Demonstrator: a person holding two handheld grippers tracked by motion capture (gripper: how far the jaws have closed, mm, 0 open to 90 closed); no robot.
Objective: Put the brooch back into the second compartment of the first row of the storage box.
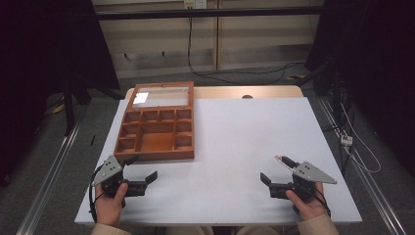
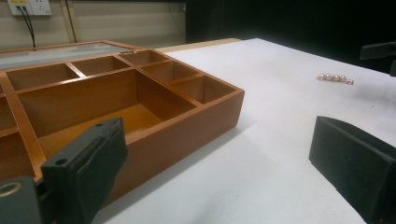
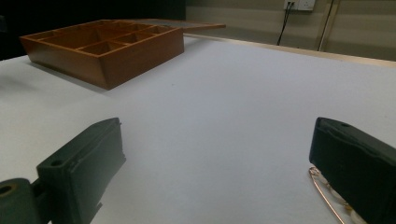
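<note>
At the white surface's (image 1: 230, 142) six o'clock edge I hold both claws, left (image 1: 144, 169) and right (image 1: 273, 169), spread and empty; next, probably pinching the pearl-topped gold pin (image 1: 284, 159) for the compartmented brown wooden box (image 1: 155, 128) at ten o'clock.

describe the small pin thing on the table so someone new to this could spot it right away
Start at the white table and go to its near right part, by the right gripper. Just beside that gripper's far jaw lies a slim pearl brooch: gold-toned wire with a row of pale beads, far from the wooden box.
</note>
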